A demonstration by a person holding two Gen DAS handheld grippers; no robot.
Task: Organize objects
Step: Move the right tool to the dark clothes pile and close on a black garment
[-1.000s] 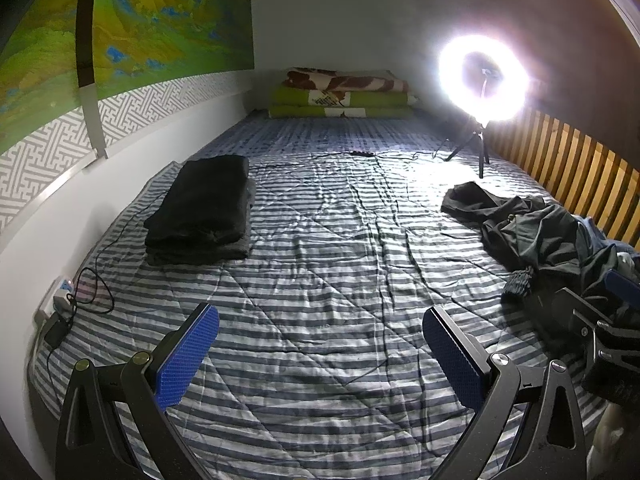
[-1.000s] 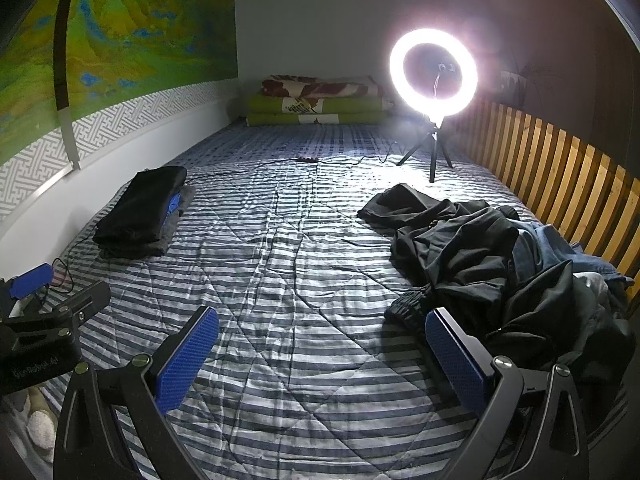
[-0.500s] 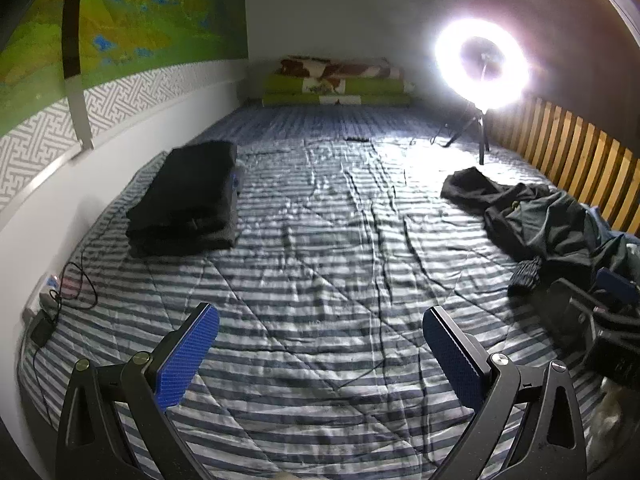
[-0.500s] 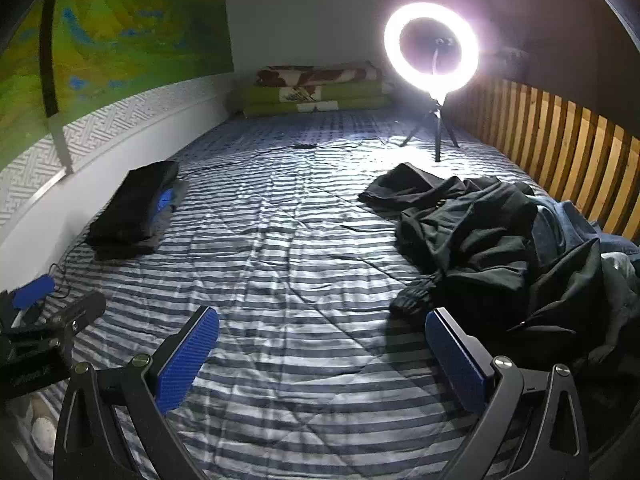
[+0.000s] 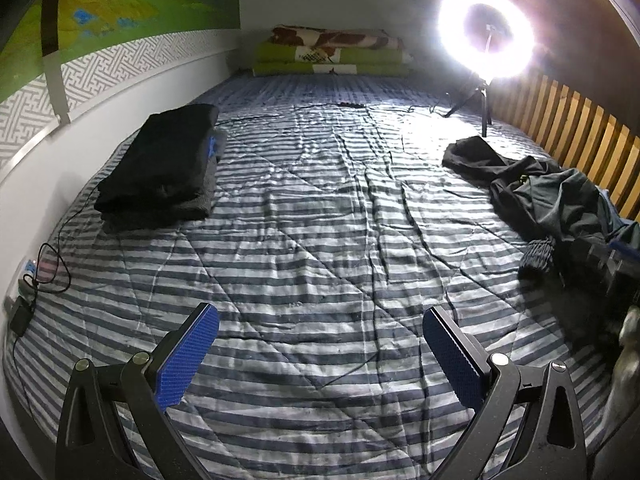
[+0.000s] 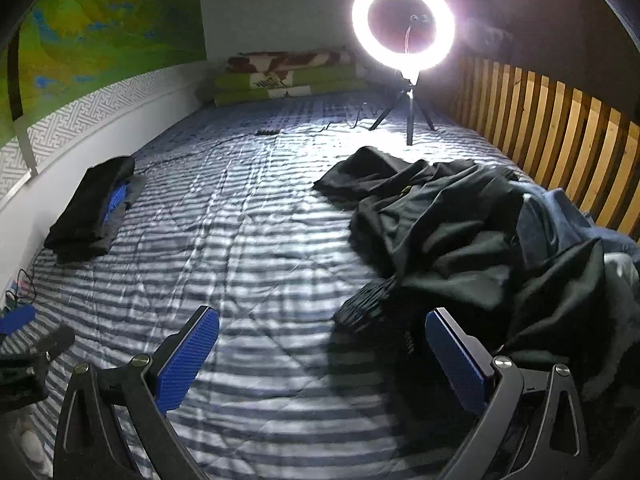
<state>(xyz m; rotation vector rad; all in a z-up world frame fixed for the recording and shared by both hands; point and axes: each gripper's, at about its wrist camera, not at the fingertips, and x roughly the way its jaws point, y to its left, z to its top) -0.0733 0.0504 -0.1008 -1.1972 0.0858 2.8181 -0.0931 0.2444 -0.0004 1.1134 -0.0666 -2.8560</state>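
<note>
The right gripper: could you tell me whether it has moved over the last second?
Yes. The right gripper has edged forward and rightward toward the heap of dark clothes, which now fills more of its view, while the ring light sits higher.

The grey-and-white striped quilted bedcover [image 5: 320, 240] is showing a soft sheen; the loose black cloth heap [image 6: 460, 232] is looking matt; the slatted wooden rail [image 6: 540, 120] is glowing smooth.

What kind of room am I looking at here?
Most likely a bedroom. A wide bed under a blue-and-white striped quilt fills it, folded green bedding is stacked at the far wall, and a heap of dark clothes lies loose near a lit ring light.
</note>
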